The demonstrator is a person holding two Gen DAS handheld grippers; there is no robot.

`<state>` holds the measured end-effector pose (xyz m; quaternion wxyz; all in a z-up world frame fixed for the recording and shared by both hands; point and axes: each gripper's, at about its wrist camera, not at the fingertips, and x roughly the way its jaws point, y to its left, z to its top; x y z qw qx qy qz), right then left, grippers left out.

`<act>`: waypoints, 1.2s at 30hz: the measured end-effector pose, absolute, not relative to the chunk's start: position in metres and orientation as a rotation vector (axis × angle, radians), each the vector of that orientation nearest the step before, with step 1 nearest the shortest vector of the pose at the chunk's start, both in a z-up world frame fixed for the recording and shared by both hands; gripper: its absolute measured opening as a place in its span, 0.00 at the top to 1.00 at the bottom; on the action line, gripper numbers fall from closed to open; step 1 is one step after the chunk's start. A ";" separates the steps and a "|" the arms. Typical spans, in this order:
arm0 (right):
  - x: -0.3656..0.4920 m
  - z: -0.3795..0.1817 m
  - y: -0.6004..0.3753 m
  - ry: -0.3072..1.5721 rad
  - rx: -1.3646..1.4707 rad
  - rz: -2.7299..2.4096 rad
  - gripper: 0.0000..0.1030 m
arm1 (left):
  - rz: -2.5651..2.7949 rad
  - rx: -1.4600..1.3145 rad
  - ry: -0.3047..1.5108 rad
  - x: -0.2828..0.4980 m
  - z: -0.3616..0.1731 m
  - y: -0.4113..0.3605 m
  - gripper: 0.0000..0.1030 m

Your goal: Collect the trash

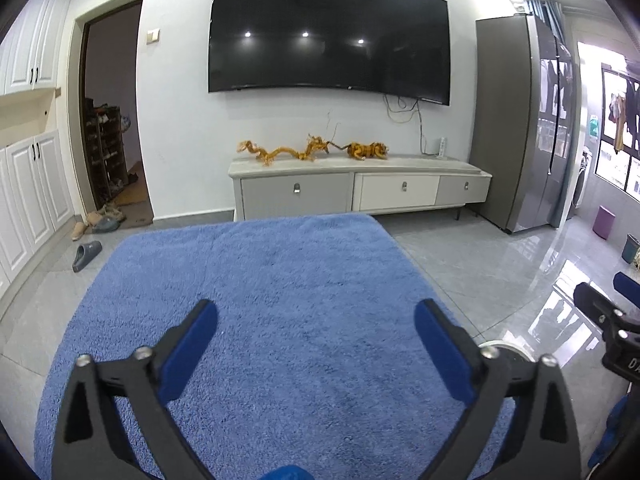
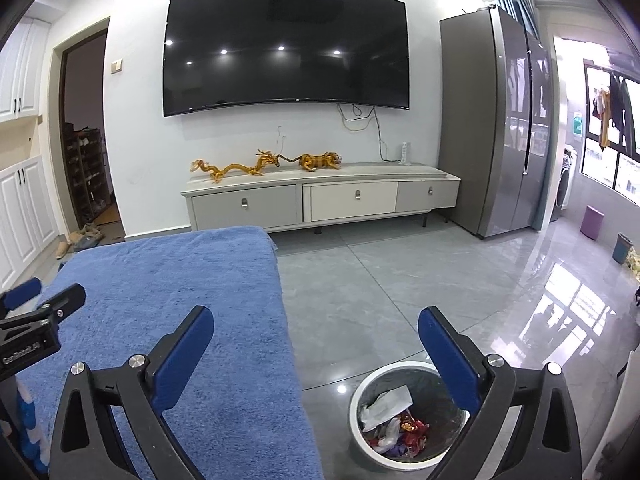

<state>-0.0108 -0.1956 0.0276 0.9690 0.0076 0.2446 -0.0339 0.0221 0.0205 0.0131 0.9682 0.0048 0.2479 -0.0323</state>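
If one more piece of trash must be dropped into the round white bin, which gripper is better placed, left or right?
Right. The right gripper hangs open almost above the round white bin, while the left gripper is open over the blue fluffy cloth, farther away.

Bright, sharp; perhaps window glare; warped edges.

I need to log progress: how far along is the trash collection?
Done: crumpled paper and wrappers lie in the white bin. In hand: nothing; the left gripper and right gripper are open and empty. Left: no litter shows on the blue towel.
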 end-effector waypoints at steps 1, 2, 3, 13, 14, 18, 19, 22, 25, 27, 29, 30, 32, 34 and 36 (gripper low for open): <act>-0.011 0.027 -0.197 0.492 0.017 -0.071 0.00 | -0.063 0.013 0.501 0.022 0.014 0.018 0.00; -0.012 0.027 -0.198 0.492 0.017 -0.074 0.00 | -0.059 0.018 0.503 0.022 0.014 0.014 0.00; -0.012 0.026 -0.199 0.490 0.018 -0.079 0.00 | -0.056 0.025 0.503 0.021 0.014 0.011 0.00; -0.017 0.017 -0.215 0.484 0.053 -0.101 0.00 | -0.052 0.083 0.505 0.022 0.011 -0.011 0.00; -0.017 0.016 -0.217 0.487 0.057 -0.104 0.00 | -0.050 0.087 0.505 0.022 0.011 -0.012 0.00; -0.018 0.014 -0.220 0.489 0.070 -0.112 0.00 | -0.048 0.099 0.504 0.021 0.012 -0.016 0.00; -0.018 0.014 -0.221 0.490 0.072 -0.114 0.00 | -0.051 0.100 0.504 0.020 0.012 -0.017 0.00; -0.018 0.011 -0.223 0.499 0.079 -0.118 0.00 | -0.053 0.103 0.509 0.019 0.010 -0.021 0.00; -0.018 0.008 -0.225 0.507 0.084 -0.123 0.00 | -0.057 0.106 0.512 0.020 0.010 -0.022 0.00; -0.019 0.008 -0.226 0.509 0.089 -0.129 0.00 | -0.060 0.106 0.513 0.020 0.009 -0.023 0.00; -0.020 0.008 -0.229 0.509 0.092 -0.133 0.00 | -0.064 0.108 0.512 0.019 0.009 -0.024 0.00; -0.020 0.008 -0.229 0.508 0.093 -0.136 0.00 | -0.065 0.109 0.511 0.019 0.009 -0.024 0.00; -0.021 0.008 -0.230 0.507 0.095 -0.141 0.00 | -0.069 0.109 0.511 0.019 0.009 -0.024 0.00; -0.021 0.008 -0.231 0.509 0.095 -0.144 0.00 | -0.072 0.110 0.510 0.019 0.008 -0.025 0.00; -0.021 0.007 -0.231 0.512 0.095 -0.145 0.00 | -0.076 0.108 0.512 0.018 0.008 -0.025 0.00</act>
